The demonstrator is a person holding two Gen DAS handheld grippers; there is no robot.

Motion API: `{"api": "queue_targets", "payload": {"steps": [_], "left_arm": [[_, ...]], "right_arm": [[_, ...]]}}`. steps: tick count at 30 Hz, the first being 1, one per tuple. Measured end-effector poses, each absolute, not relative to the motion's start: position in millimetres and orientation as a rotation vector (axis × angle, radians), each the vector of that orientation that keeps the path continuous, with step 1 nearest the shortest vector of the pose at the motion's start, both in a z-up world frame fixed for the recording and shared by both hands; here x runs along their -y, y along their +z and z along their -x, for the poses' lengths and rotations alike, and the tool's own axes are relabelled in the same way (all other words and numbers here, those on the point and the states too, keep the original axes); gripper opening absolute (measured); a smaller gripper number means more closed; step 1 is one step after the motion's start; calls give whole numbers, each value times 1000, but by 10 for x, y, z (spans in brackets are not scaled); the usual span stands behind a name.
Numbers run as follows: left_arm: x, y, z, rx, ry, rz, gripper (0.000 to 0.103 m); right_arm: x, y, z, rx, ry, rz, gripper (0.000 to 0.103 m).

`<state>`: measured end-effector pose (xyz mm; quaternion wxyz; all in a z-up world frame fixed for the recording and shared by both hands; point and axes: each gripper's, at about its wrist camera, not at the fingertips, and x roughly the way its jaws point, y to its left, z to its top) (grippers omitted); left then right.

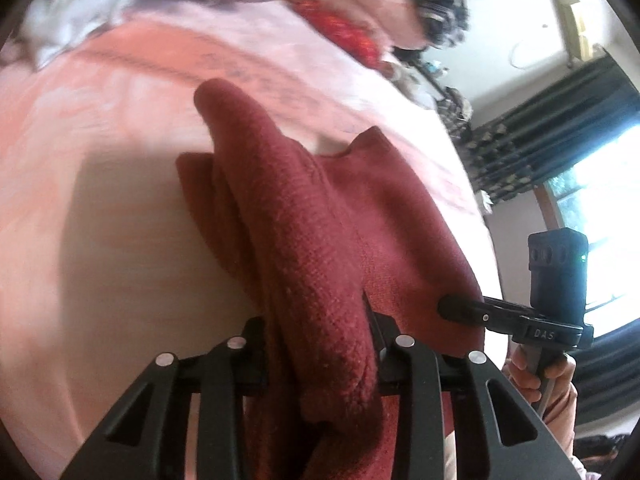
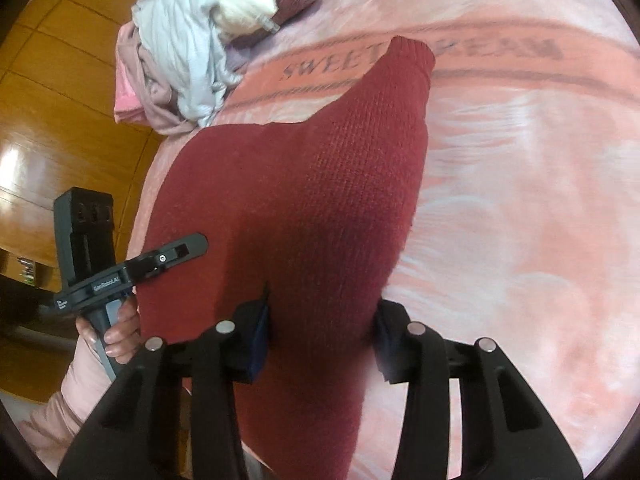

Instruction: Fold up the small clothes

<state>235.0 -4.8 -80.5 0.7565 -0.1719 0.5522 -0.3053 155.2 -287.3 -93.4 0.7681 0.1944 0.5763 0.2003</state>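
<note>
A bedroom: a pink blanket (image 2: pixel 520 200) printed with "SWEET DREAM" covers the bed, and everything below is placed against it. Nearest the cameras, a dark red knitted garment (image 2: pixel 312 200) hangs lifted over the blanket's near part, held up at its near edge by both tools. The left gripper (image 1: pixel 320 344) is clamped on a thick rolled fold of the knit, which fills the gap between its fingers. The right gripper (image 2: pixel 322 320) also pinches the garment, its blue pads pressed into the fabric from both sides. Each tool appears in the other's camera at the garment's side edge, a hand (image 2: pixel 116 332) in a pink sleeve around the handle. Farther across the blanket, the garment's sleeve end reaches up to the printed lettering. At the blanket's far corner lies a heap of pale clothes (image 2: pixel 188 48), white, grey and pink. Beyond the blanket's edge are a wooden floor (image 2: pixel 60 100) on one side and dark curtains (image 1: pixel 560 128) beside a bright window on the other.
</note>
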Motion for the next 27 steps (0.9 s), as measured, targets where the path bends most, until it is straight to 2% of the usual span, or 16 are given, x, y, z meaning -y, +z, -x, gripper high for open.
{"api": "queue_targets", "payload": {"steps": [4, 8, 11, 15, 19, 20, 23, 27], "left_arm": [[598, -836, -2232, -1210, -717, 349, 34], [966, -1151, -2206, -1280, -703, 310, 35], [1039, -1380, -2135, -1283, -663, 279, 42], [1005, -1401, -2114, -1269, -637, 282, 50], [1068, -1244, -2018, -1250, -579, 219, 57], [1081, -1197, -1963, -1240, -566, 197, 64], [1038, -1109, -1717, -1218, -550, 123, 80], [909, -1112, -1395, -1195, -521, 86, 81]], "right_arm": [[3363, -1008, -1295, -1236, 379, -447, 41], [3708, -1418, -1153, -1276, 323, -516, 42], [3771, -1658, -1082, -1262, 328, -540, 46], [3761, -1657, -1030, -1237, 324, -528, 51], [3779, -1511, -866, -1218, 318, -509, 65], [3792, -1493, -800, -1215, 324, -510, 68], [3821, -1493, -552, -1220, 338, -521, 69], [3832, -1599, -228, -1255, 353, -523, 69]]}}
